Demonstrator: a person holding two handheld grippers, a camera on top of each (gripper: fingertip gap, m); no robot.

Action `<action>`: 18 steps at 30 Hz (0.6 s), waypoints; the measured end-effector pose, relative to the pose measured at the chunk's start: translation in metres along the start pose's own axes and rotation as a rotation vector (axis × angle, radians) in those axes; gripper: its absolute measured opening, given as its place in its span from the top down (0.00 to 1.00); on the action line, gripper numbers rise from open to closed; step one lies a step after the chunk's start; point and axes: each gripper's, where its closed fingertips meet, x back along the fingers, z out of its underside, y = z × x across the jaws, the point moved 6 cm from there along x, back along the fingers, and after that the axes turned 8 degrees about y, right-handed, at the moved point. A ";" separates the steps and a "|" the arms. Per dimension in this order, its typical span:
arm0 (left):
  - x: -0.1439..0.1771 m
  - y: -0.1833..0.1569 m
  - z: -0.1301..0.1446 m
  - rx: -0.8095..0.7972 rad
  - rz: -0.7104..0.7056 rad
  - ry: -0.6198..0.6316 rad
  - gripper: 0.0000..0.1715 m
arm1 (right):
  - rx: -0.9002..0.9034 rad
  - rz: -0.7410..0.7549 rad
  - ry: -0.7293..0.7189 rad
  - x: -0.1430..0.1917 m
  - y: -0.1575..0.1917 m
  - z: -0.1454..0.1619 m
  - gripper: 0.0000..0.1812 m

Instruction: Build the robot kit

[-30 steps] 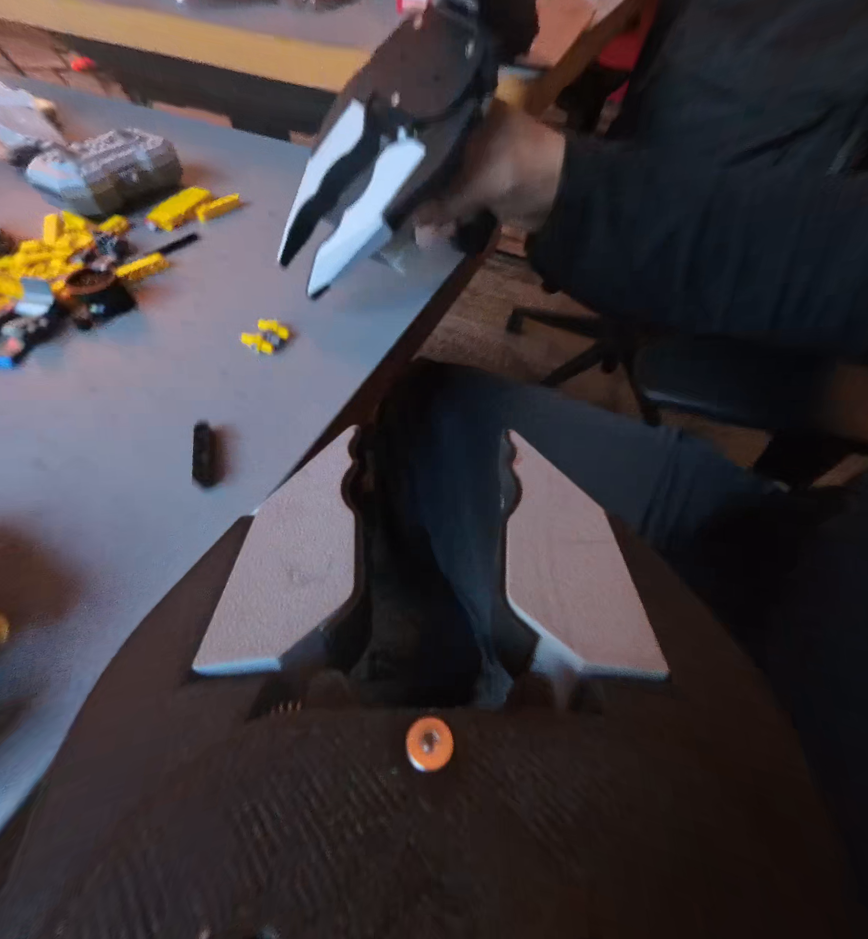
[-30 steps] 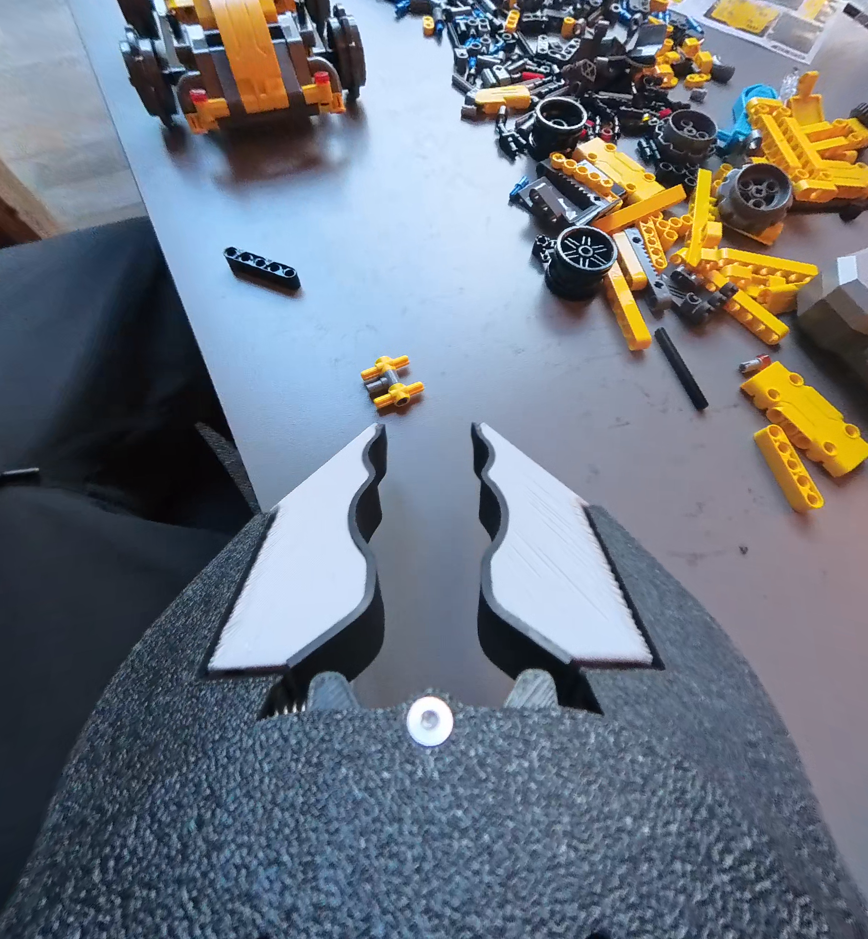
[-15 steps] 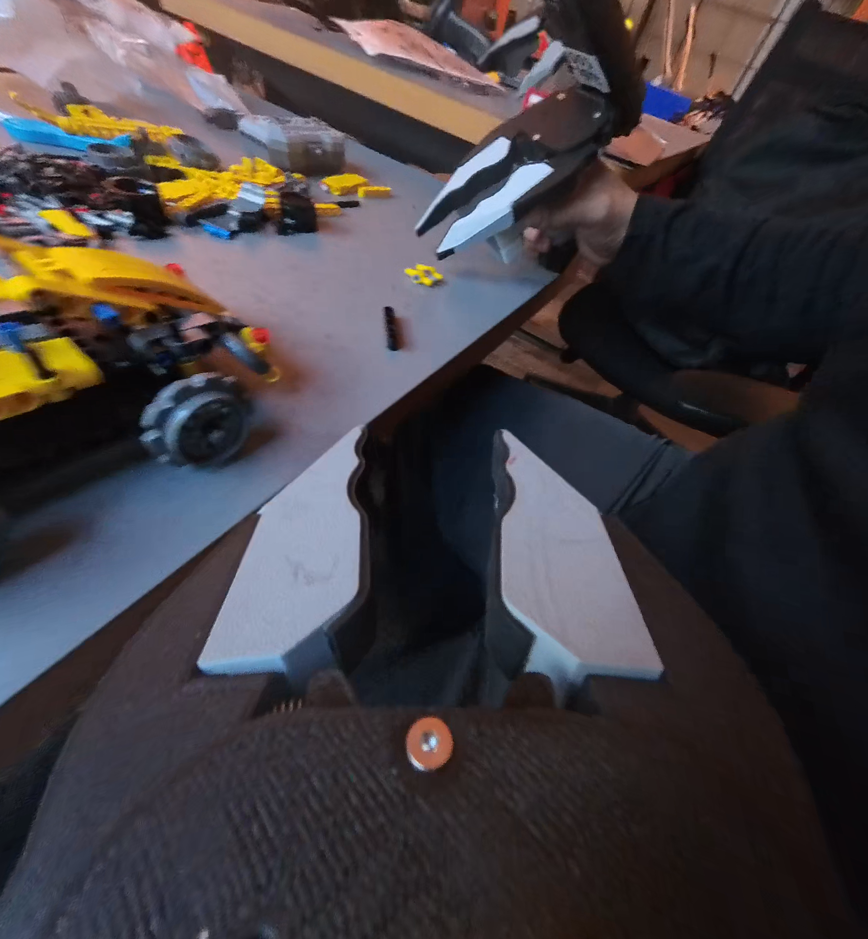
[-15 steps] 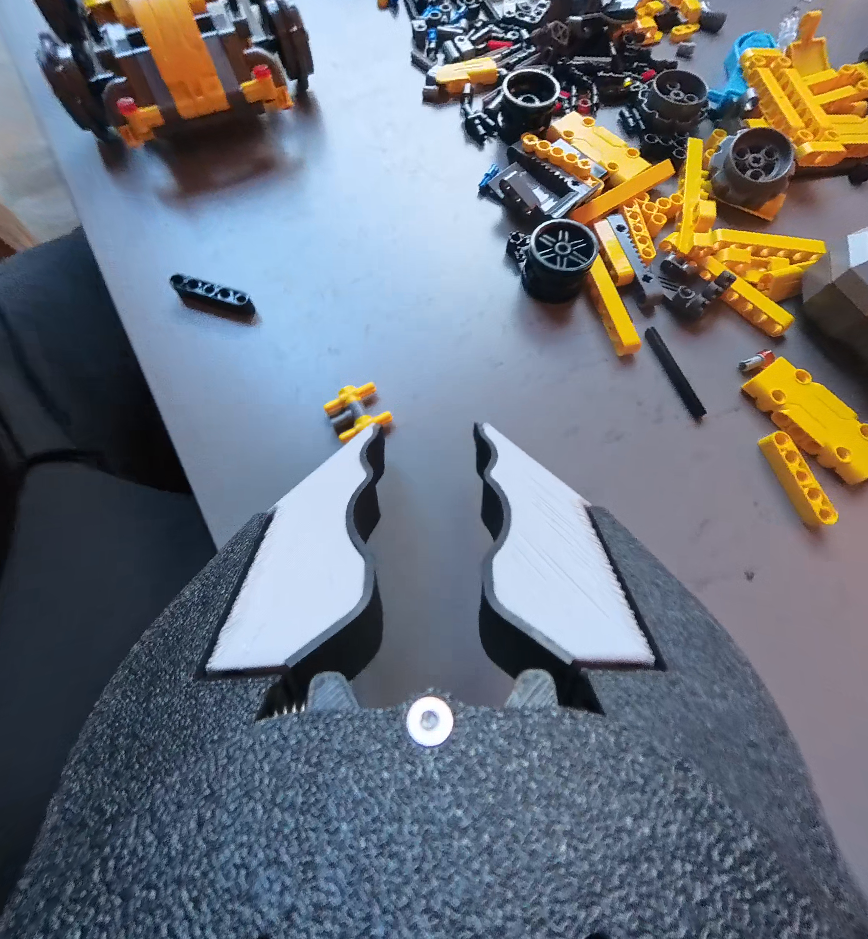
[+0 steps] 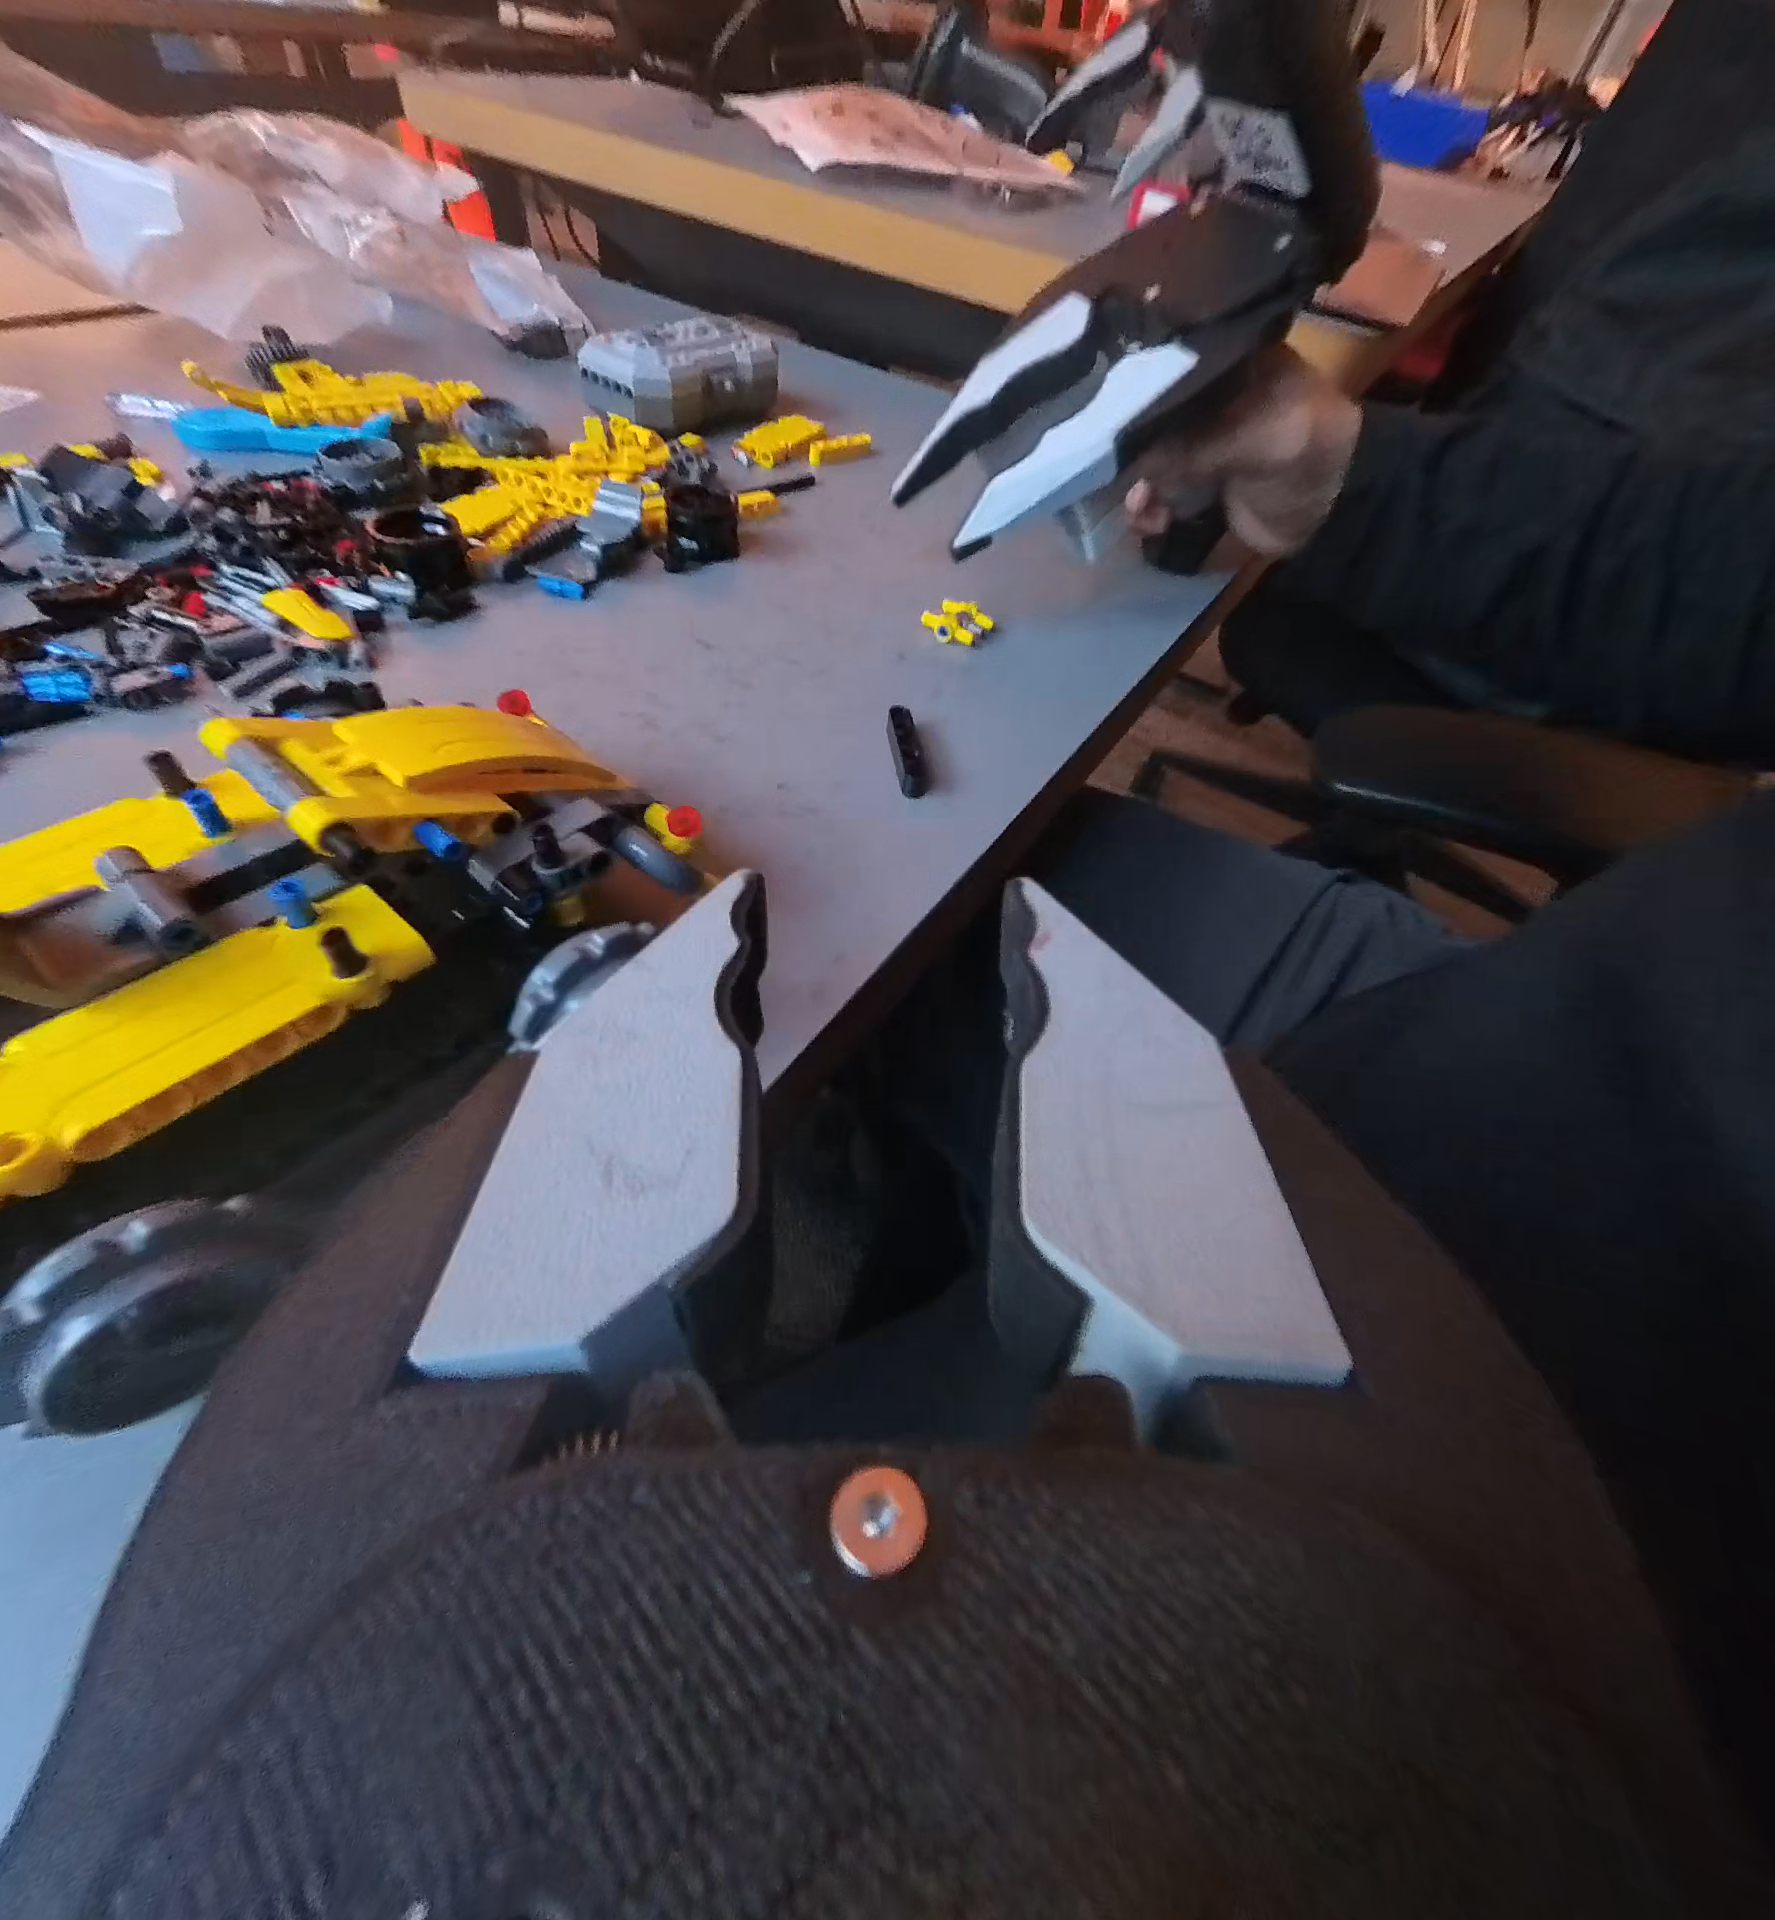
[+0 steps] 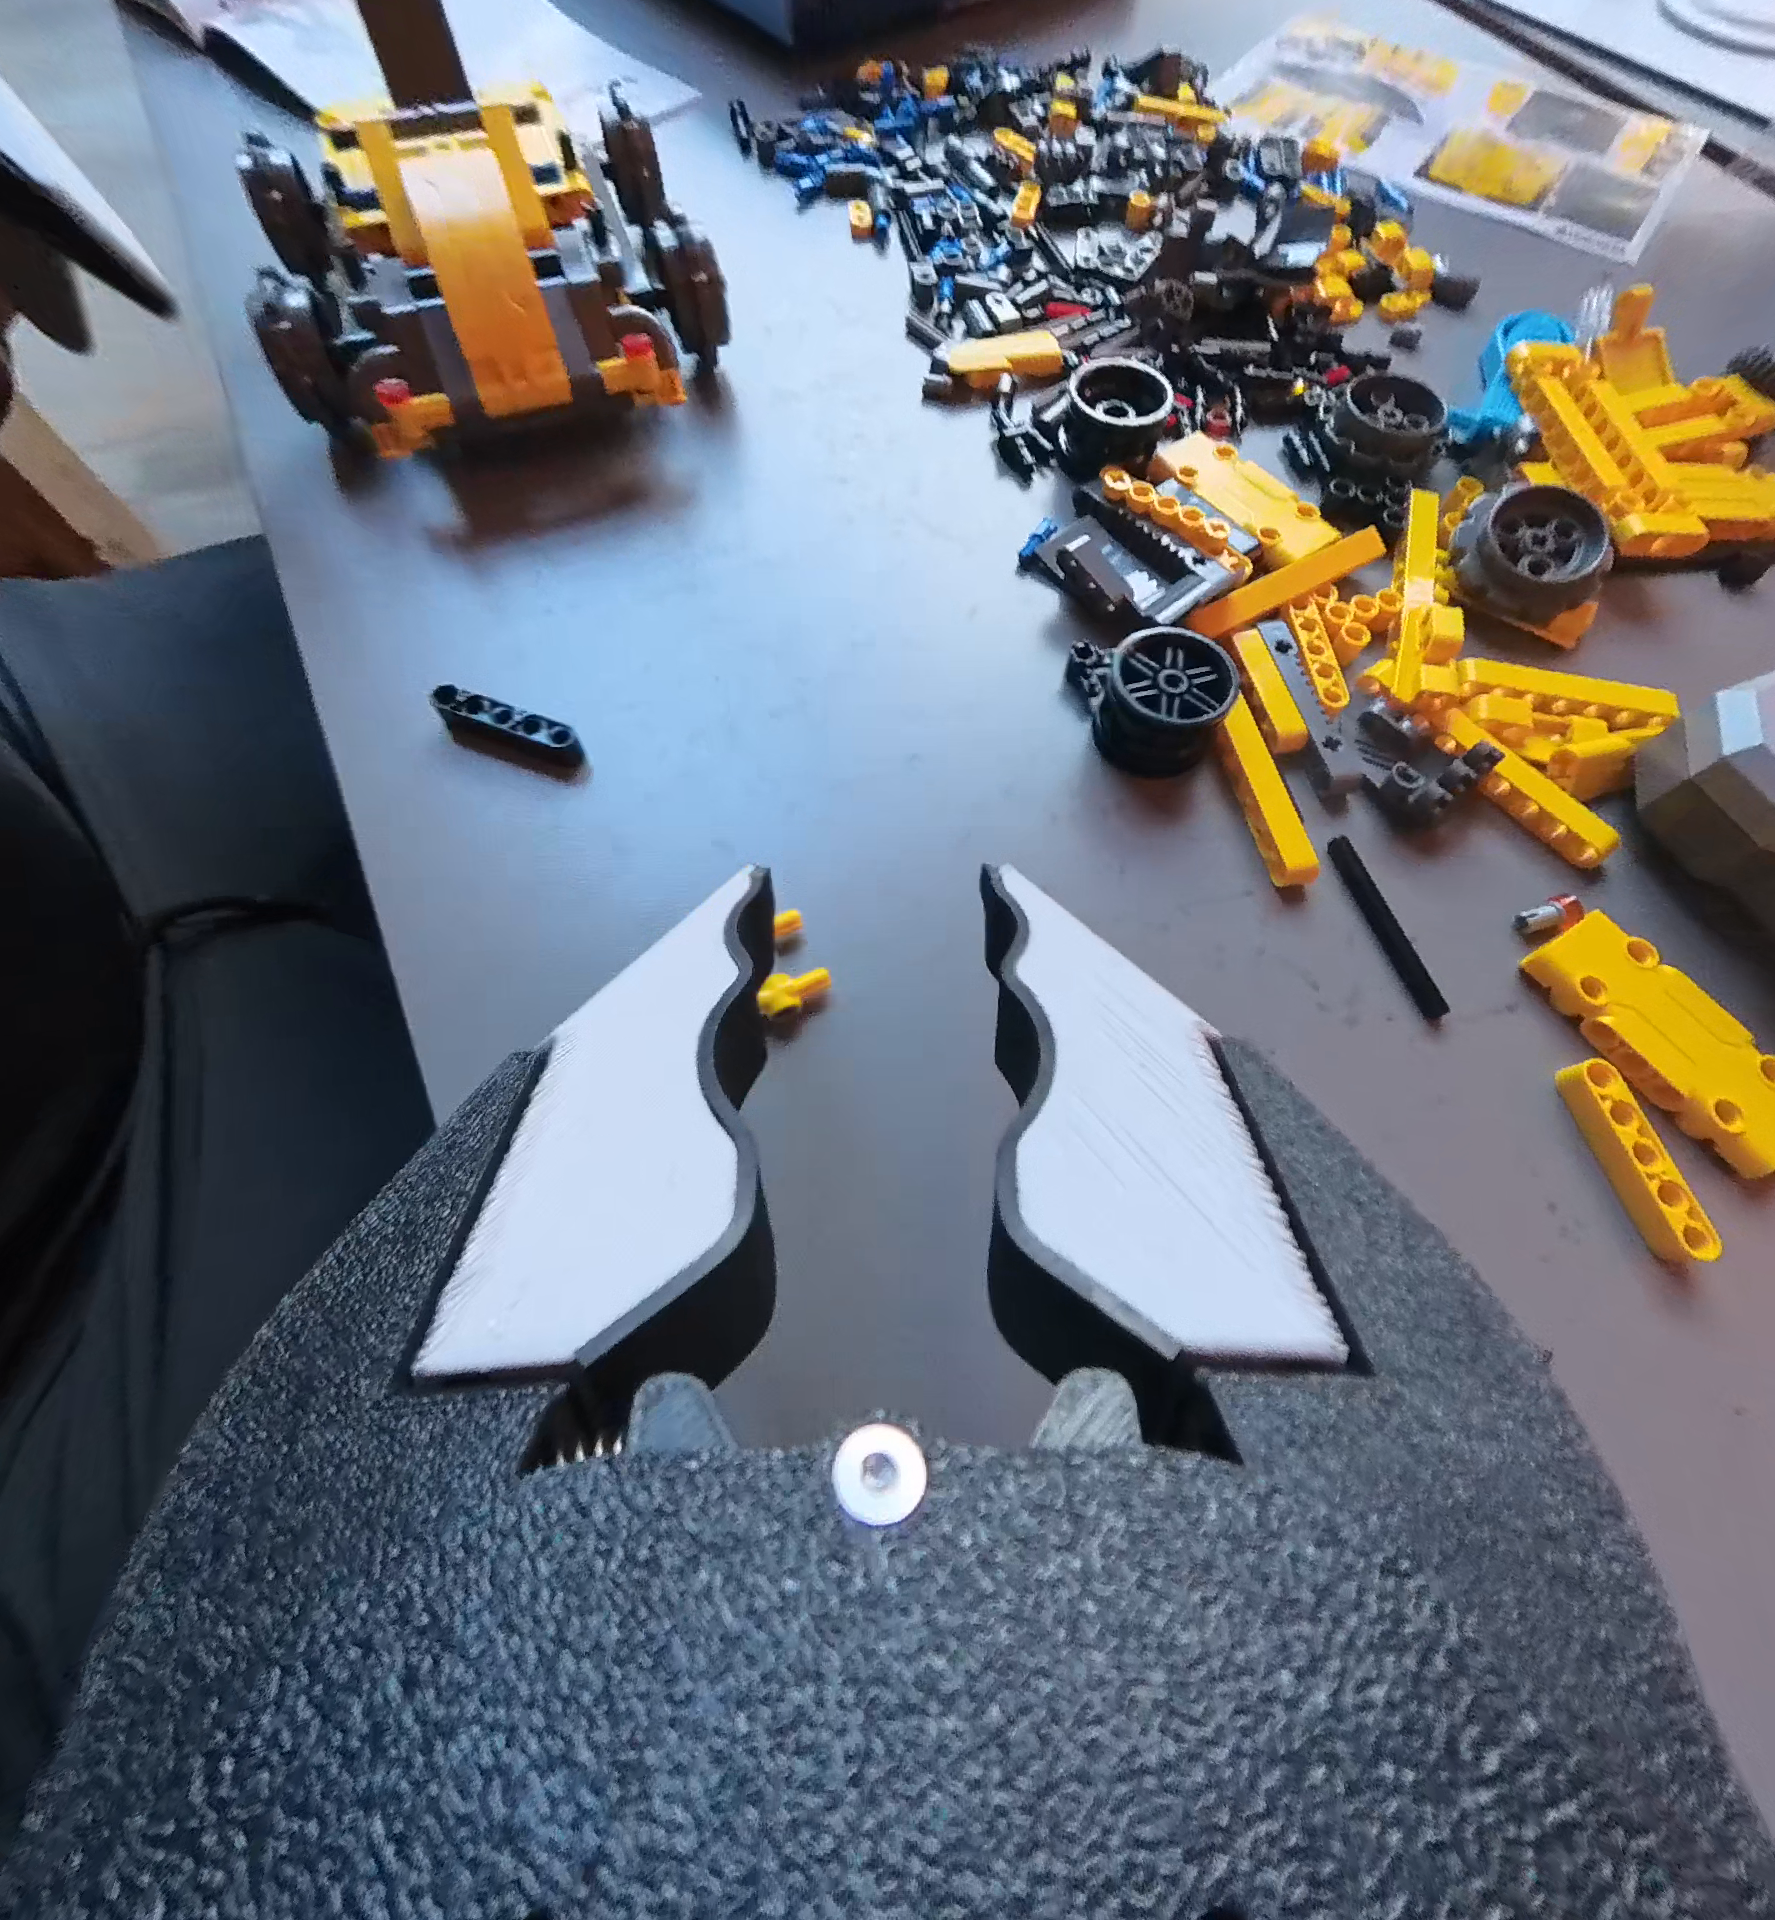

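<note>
Both grippers empty, jaws apart: right gripper [image 6: 878, 883] over small yellow connector [image 6: 792, 987]; left gripper [image 5: 878, 904] at table edge [image 5: 976, 894] beside yellow model vehicle [image 5: 239, 914].

A workshop: grey worktables [image 5: 758, 707] strewn with toy building parts [image 6: 1278, 436], cluttered benches behind.

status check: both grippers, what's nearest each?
Left gripper open, empty, at the table edge beside the yellow vehicle model. Right gripper open, empty, over the small yellow connector piece. Black beam lies apart, untouched.
</note>
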 end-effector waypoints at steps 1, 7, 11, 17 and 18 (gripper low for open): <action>-0.004 -0.002 0.003 -0.002 0.001 0.021 0.76 | 0.016 -0.005 -0.013 0.001 0.002 -0.001 0.78; -0.026 -0.021 0.011 0.018 -0.006 0.113 0.78 | 0.090 -0.103 0.002 0.000 0.015 0.000 0.78; -0.034 -0.030 0.008 0.016 -0.004 0.112 0.78 | 0.113 -0.100 -0.033 0.004 0.018 -0.001 0.78; -0.045 -0.031 0.012 -0.023 0.031 0.136 0.79 | 0.097 -0.117 -0.040 0.005 0.017 -0.001 0.78; -0.046 -0.031 0.013 -0.028 0.041 0.135 0.79 | 0.099 -0.109 -0.035 0.004 0.017 -0.001 0.78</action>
